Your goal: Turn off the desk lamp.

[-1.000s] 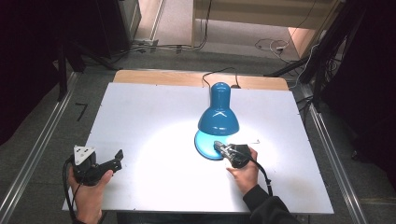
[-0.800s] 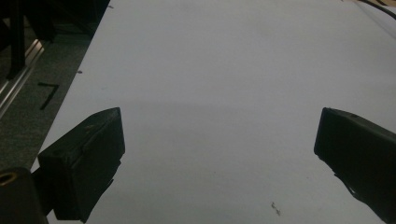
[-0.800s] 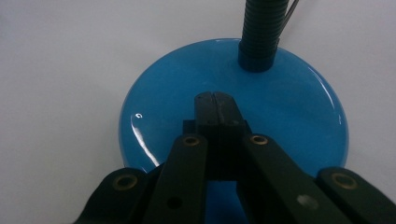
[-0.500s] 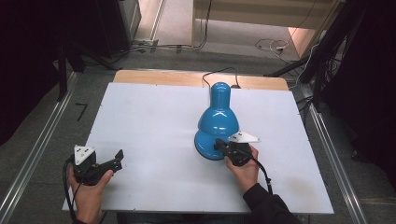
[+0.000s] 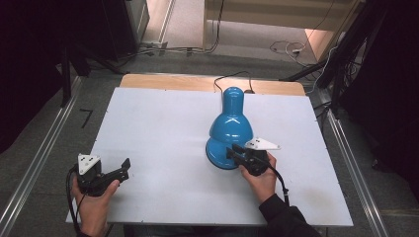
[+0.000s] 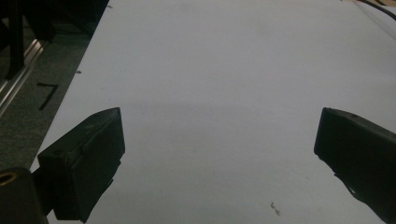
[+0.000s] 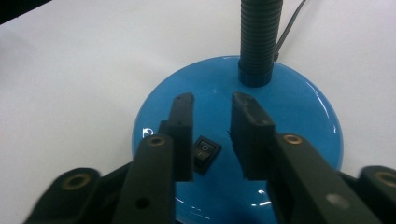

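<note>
Lamp [image 5: 230,128] light now off; right hand-held gripper [image 7: 212,109] above switch [image 7: 206,152].

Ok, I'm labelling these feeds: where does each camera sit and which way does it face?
High view: above the near table edge, facing forward and down; both hands, left gripper, right gripper.
Left gripper view: on that gripper, facing bare table; wide jaws.
Right gripper view: facing the lamp base and switch; narrow jaws.
High and right gripper views share the lamp.
</note>
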Tool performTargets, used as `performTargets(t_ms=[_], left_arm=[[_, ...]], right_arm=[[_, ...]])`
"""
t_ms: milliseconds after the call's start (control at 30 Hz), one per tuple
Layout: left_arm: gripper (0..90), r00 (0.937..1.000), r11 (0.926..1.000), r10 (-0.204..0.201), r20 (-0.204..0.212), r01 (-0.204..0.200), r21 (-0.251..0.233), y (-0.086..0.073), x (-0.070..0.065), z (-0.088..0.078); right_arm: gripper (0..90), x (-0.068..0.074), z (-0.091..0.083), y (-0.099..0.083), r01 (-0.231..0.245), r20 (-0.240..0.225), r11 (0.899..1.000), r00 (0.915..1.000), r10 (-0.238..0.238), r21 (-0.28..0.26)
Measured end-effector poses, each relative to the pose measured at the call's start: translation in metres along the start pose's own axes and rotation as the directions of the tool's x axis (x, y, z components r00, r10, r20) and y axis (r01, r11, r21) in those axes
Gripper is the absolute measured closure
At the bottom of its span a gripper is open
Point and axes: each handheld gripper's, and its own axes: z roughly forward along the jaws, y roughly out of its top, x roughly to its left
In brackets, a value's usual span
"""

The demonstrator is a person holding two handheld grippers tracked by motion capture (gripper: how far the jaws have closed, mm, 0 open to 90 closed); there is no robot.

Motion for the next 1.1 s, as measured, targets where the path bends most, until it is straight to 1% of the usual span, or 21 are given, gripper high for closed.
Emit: performTargets(t_ms=[167, 300, 467, 700, 933, 1100], left_arm=[[2.1, 1.0, 1.0, 0.002, 0.0, -0.002, 0.001, 0.0, 0.0, 0.0], [2.2, 1.0, 1.0, 0.001, 0.001, -0.001, 0.0, 0.0, 0.0, 0.0], [2.2, 1.0, 1.0, 0.002, -0.001, -0.002, 0.001, 0.0, 0.0, 0.0], [2.2, 1.0, 1.0, 0.005, 0.0, -0.005, 0.002, 0.0, 0.0, 0.0], [2.2, 1.0, 1.0, 0.005, -0.001, -0.005, 0.004, 0.0, 0.0, 0.0], [2.2, 1.0, 1.0, 0.005, 0.0, -0.005, 0.004, 0.0, 0.0, 0.0]], right_arm=[[48.7, 0.0, 0.001, 0.0, -0.006, -0.01, 1.0, 0.9999, 0.006, 0.009], [43.5, -0.001, 0.001, 0.0, -0.016, -0.006, 1.0, 0.9998, 0.016, 0.023], [39.6, -0.001, -0.001, 0.001, -0.015, -0.01, 1.0, 0.9998, 0.015, 0.023], [31.9, -0.002, -0.004, 0.001, -0.01, 0.004, 0.999, 0.9999, 0.01, 0.031], [30.2, -0.004, -0.008, 0.002, -0.013, -0.005, 0.999, 0.9999, 0.013, 0.037], [29.7, -0.008, -0.013, 0.001, -0.014, 0.003, 0.999, 0.9999, 0.014, 0.038]])
